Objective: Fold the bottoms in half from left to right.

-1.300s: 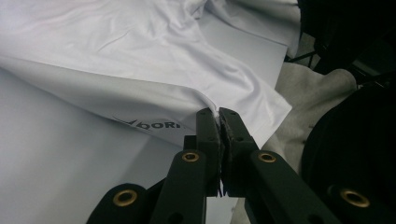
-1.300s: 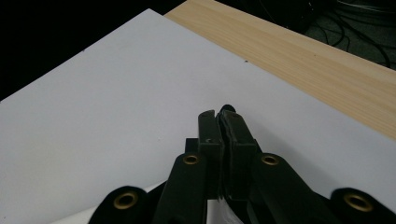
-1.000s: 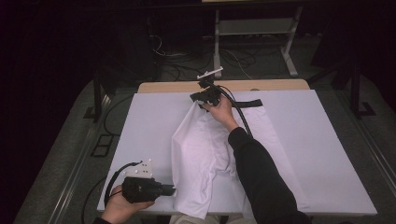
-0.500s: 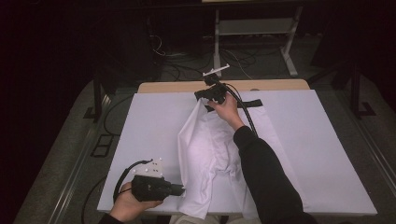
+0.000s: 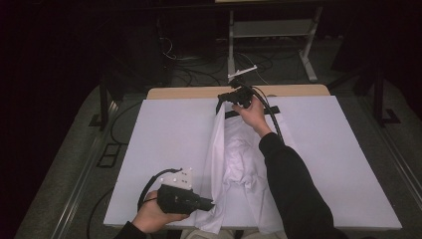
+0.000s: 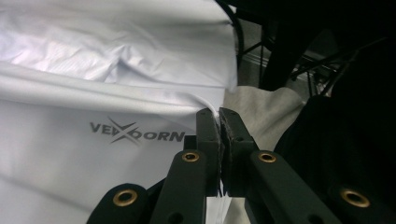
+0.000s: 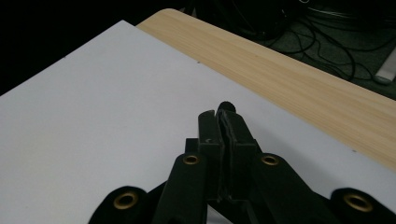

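One white shirt stretched between two grippers over a white table sheet.

From above, a white sheet (image 5: 164, 139) covers a wooden table (image 5: 189, 92) in a dark room with cables on the floor. One white shirt (image 5: 234, 164) lies along the sheet's middle; the left gripper (image 5: 211, 204) pinches its near end, the right gripper (image 5: 219, 102) its far end. In the left gripper view, the jaws are clamped on the shirt's edge beside grey letters. In the right gripper view, the jaws are pressed together over the sheet, near the wooden edge.

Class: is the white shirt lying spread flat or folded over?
Folded over. The white shirt lies doubled and rumpled, its left edge stretched between the left gripper and the right gripper.
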Demonstrator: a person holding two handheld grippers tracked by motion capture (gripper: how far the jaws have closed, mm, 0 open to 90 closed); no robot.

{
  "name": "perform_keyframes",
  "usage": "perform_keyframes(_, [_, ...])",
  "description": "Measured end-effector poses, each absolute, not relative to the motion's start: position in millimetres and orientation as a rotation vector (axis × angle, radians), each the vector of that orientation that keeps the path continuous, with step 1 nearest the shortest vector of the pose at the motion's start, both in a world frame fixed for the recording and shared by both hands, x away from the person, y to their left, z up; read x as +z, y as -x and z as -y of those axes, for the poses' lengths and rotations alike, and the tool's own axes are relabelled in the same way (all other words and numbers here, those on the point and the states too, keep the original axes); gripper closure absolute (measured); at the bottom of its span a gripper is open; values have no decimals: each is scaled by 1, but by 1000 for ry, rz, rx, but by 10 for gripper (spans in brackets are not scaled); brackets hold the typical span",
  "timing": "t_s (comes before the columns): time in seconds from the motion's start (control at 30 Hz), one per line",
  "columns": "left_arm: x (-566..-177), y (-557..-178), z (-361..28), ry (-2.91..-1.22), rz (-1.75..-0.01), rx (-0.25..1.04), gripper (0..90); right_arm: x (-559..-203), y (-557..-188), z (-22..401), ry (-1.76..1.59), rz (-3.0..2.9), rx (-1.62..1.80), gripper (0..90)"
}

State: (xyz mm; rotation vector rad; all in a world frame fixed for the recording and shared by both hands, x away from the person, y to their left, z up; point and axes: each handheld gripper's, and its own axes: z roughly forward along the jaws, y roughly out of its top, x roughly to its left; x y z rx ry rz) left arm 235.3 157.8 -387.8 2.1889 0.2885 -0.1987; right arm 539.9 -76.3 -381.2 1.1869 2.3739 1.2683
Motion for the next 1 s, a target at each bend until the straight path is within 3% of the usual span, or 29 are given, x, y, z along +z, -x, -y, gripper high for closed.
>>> perform_keyframes(1.0, [-379,-246,-76,-2163,-86,-281,868,-378,-540,127,-1218,-2368,1249,853])
